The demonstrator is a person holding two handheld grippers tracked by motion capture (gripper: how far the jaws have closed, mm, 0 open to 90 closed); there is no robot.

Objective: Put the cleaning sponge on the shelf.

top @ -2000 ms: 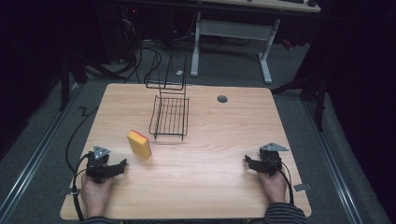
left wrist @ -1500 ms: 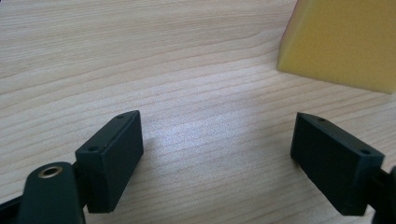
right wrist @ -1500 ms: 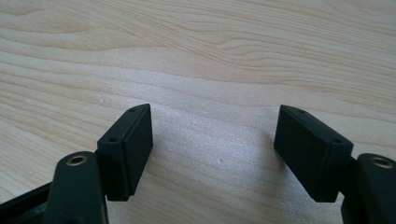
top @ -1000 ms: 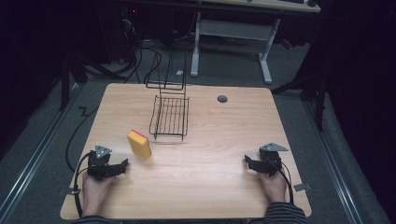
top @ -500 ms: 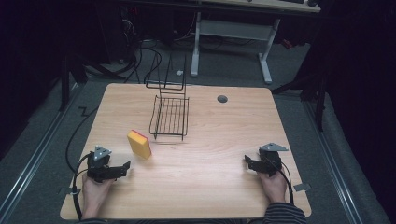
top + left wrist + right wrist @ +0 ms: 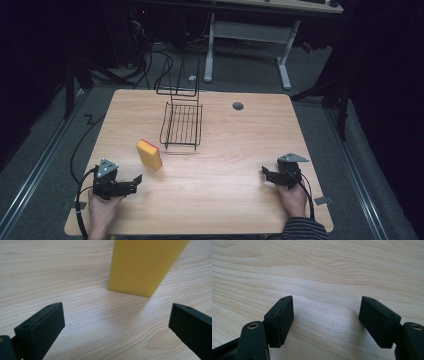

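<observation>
The yellow rectangular foam sponge [image 6: 146,266] stands just ahead of my left tongs [image 6: 117,325], whose jaws have just been opening with nothing between, so next I reach and clamp; my right tongs [image 6: 327,320] rest apart.

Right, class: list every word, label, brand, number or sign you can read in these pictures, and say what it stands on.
None can be read.
Sponge: plain yellow, with a red edge, no print.
Wire rack: bare wire, no label.
Left gripper and right gripper: plain black, no marking.
Table: wood grain, no lettering.
</observation>
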